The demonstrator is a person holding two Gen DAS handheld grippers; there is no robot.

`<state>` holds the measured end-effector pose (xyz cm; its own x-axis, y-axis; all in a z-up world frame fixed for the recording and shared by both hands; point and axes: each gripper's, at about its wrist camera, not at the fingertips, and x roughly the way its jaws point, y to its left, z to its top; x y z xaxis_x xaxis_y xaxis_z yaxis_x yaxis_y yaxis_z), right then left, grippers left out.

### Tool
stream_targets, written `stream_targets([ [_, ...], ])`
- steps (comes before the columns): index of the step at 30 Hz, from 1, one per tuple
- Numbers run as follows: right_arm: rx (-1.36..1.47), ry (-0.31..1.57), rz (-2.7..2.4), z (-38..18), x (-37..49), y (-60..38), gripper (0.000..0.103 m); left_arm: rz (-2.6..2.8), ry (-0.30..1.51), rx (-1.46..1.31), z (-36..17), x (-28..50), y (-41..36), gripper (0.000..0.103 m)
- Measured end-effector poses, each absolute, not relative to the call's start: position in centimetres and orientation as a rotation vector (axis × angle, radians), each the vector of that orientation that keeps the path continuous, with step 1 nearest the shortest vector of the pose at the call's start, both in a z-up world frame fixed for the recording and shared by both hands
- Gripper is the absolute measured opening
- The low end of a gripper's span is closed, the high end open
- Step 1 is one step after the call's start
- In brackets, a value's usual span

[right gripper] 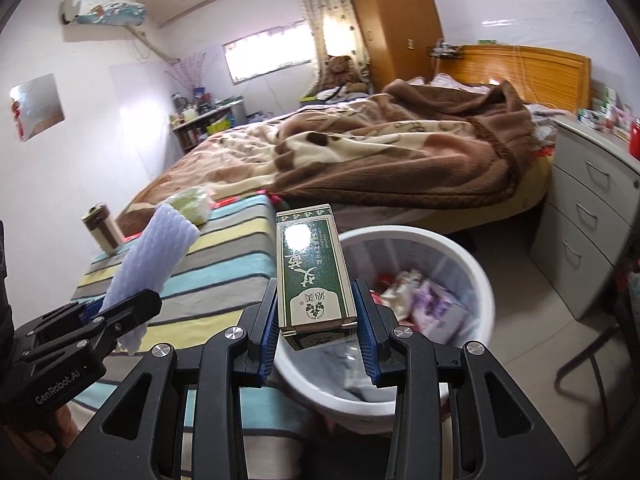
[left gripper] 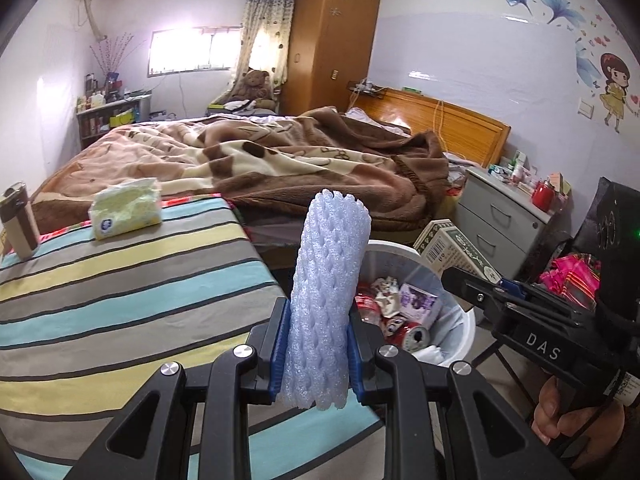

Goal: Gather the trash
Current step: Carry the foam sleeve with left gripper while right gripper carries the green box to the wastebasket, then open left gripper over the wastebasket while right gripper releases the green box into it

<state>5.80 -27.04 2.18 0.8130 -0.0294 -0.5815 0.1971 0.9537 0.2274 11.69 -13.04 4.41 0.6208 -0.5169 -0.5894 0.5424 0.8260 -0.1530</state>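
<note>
My right gripper (right gripper: 316, 330) clamps the green box (right gripper: 314, 276), long axis toward twelve, over the bin (right gripper: 476, 264); my left gripper (left gripper: 318, 354), clamping the foam sleeve (left gripper: 328, 292), has the bin at two o'clock.

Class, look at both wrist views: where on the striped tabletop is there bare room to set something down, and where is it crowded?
Free: the striped tabletop, from the tissue pack and brown flask at its far edge down to the near edge. Crowded: the white bin beside the table, already holding cans and wrappers, and the nightstand top.
</note>
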Motion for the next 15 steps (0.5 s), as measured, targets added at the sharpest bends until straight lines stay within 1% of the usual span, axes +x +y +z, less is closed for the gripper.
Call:
stream_targets([
  [15,0.325,0.694,-0.26,-0.5,6.0,-32.0,0.036,-0.676,0.759,0.075,0.7,13.0,-19.8,0.026],
])
